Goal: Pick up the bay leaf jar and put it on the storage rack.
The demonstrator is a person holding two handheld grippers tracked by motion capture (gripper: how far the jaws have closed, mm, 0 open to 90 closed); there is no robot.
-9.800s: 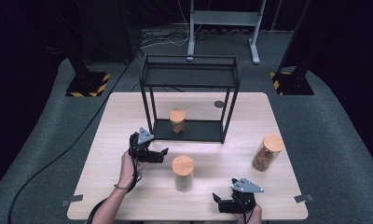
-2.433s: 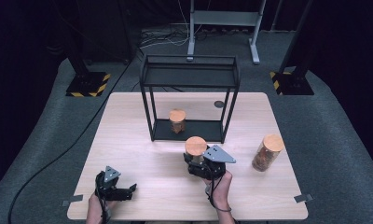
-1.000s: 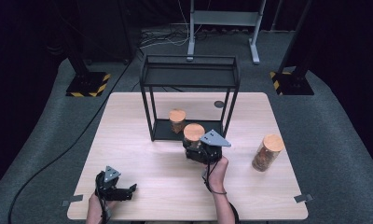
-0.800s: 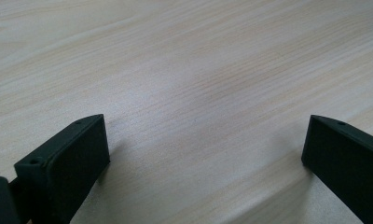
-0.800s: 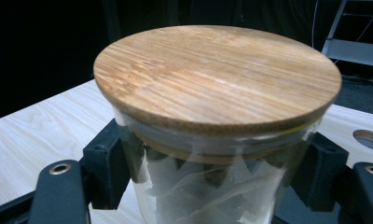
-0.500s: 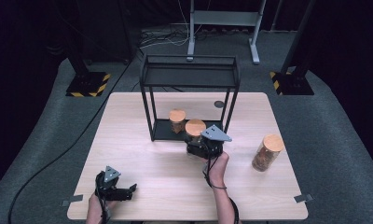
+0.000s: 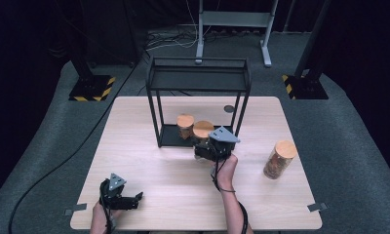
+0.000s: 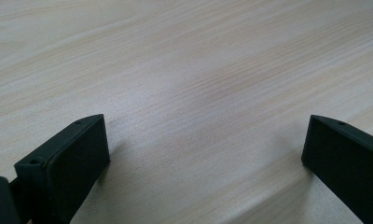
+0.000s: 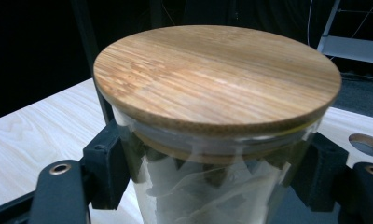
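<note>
A glass jar with a round wooden lid (image 9: 217, 77) stands between my right gripper's (image 9: 217, 177) two black jaws, which press on its glass sides. From above, this jar (image 7: 203, 130) is at the front edge of the black metal rack's (image 7: 198, 80) lower shelf, beside a second lidded jar (image 7: 185, 124) that stands on that shelf. I cannot tell whether the held jar rests on the shelf. My right gripper (image 7: 201, 146) reaches in from the front. My left gripper (image 7: 136, 198) rests at the table's front left, open over bare wood (image 8: 205, 154).
A third lidded jar (image 7: 279, 158) stands on the table to the right. A round dark hole (image 7: 229, 108) sits in the tabletop behind the rack's right legs. The rack's thin uprights (image 7: 240, 114) frame the shelf opening. Dark floor surrounds the wooden table (image 7: 134, 122).
My right gripper has carried the jar from the table's middle up to the rack, edging a little farther in over the last second. The left gripper drew back to the front left earlier and has stayed.
</note>
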